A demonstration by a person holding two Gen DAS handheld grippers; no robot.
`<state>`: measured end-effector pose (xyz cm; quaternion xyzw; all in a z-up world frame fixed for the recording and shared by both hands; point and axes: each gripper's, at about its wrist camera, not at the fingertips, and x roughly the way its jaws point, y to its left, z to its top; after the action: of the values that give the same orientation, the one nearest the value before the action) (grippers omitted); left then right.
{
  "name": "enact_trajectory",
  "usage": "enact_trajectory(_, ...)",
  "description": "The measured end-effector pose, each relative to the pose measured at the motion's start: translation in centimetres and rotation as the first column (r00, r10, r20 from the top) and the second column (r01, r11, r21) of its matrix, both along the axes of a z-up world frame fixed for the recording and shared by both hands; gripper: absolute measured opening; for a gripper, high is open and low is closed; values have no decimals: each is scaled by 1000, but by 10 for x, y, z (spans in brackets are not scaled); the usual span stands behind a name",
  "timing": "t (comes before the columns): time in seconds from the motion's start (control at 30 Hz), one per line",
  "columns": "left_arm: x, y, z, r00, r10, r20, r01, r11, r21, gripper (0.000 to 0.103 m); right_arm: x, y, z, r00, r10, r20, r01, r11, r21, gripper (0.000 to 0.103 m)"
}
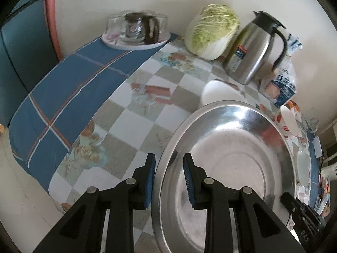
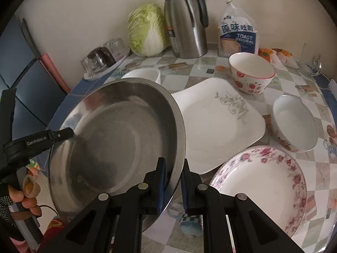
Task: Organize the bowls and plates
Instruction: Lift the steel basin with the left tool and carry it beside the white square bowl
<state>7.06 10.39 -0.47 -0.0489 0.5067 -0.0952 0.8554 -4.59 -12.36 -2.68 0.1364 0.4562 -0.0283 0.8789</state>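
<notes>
A large steel basin [image 1: 231,158] [image 2: 109,130] hangs tilted above the table, held by its rim from two sides. My left gripper [image 1: 169,179] is shut on the near-left rim, one blue pad inside the wall and one outside. My right gripper [image 2: 173,181] is shut on the opposite rim in the same way. Each gripper shows in the other's view, the right gripper [image 1: 285,197] and the left gripper [image 2: 70,133], both at the basin's edge. On the table lie a white square plate [image 2: 217,122], a floral plate [image 2: 259,187], a strawberry bowl [image 2: 250,73], a small white bowl [image 2: 294,124] and another white bowl [image 2: 145,74].
At the wall stand a steel thermos jug [image 2: 185,21], a napa cabbage [image 2: 147,29] and a bag of toast [image 2: 238,33]. A tray of upturned glasses [image 2: 103,61] sits at the back left. A person's hand [image 2: 23,196] grips the left handle. The checked tablecloth [image 1: 126,116] lies bare left of the basin.
</notes>
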Motion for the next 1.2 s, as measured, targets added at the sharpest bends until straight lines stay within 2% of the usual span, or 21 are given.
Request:
enact_trajectory(0.27, 8, -53, 28, 995, -89, 47, 87, 995, 54, 28, -4, -38, 15, 995, -82, 57, 80, 996, 47, 14)
enact_trajectory(0.47, 11, -89, 27, 987, -158, 34, 156, 986, 57, 28, -8, -76, 26, 983, -165, 81, 158, 984, 85, 15)
enact_trajectory(0.63, 15, -113, 26, 978, -208, 27, 205, 974, 92, 28, -10, -93, 34, 976, -194, 103, 187, 980, 69, 15)
enact_trajectory(0.93, 26, -138, 41, 965, -257, 46, 249, 959, 134, 28, -3, -109, 34, 968, -229, 103, 222, 972, 72, 15)
enact_trajectory(1.2, 30, -162, 45, 956, -286, 64, 276, 952, 136, 28, -1, -127, 34, 959, -262, 109, 256, 964, 71, 15)
